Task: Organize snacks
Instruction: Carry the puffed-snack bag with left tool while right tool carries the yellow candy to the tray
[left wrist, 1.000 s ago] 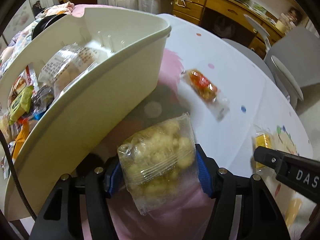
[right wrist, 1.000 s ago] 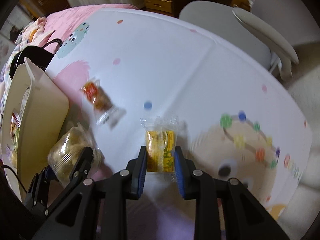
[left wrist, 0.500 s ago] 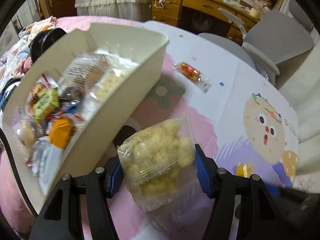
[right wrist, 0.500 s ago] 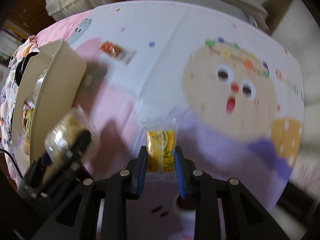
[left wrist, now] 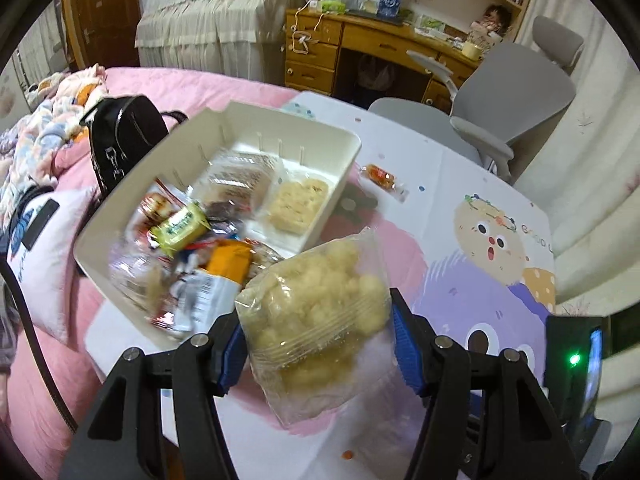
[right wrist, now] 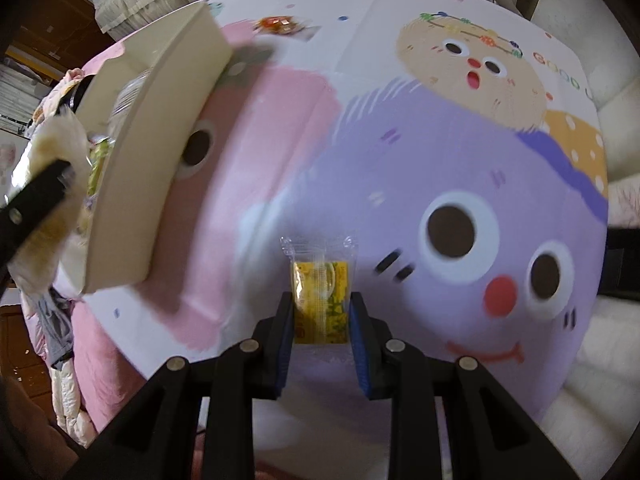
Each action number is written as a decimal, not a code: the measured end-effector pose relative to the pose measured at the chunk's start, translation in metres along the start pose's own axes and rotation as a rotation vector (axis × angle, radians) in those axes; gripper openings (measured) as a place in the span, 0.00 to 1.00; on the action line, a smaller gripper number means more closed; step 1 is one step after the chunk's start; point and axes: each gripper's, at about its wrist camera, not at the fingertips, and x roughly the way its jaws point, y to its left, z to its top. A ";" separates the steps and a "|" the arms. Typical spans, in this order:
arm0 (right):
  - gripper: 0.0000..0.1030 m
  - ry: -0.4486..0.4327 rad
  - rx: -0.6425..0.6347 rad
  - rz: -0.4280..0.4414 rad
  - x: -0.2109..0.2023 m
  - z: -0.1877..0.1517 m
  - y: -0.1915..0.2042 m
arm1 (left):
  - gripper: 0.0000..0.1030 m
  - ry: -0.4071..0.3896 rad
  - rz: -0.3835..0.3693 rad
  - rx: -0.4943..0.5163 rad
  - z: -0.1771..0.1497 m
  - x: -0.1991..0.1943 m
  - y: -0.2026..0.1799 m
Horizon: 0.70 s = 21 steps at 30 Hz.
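The left gripper (left wrist: 316, 344) is clamped on a clear bag of pale puffed snacks (left wrist: 316, 320) at lower centre of its frame, above the patterned tablecloth (left wrist: 460, 208) and just beside the near corner of the white bin (left wrist: 340, 184), which holds mixed wrapped snacks. The right gripper (right wrist: 322, 316) is clamped on a small yellow packet (right wrist: 320, 300) at lower centre of its frame. One red-wrapped snack (left wrist: 380, 174), possibly a candy, lies on the cloth right of the bin.
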 end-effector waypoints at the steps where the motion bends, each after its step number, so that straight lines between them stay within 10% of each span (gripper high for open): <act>1: 0.25 0.002 -0.003 0.015 -0.001 -0.005 0.005 | 0.59 -0.007 0.005 0.004 0.002 -0.007 0.005; 13: 0.25 0.026 -0.114 0.121 0.001 -0.031 0.095 | 0.59 -0.094 -0.022 0.011 0.037 -0.052 0.083; 21: 0.25 -0.064 -0.077 0.066 -0.018 -0.017 0.147 | 0.59 -0.086 -0.214 0.150 0.082 -0.054 0.140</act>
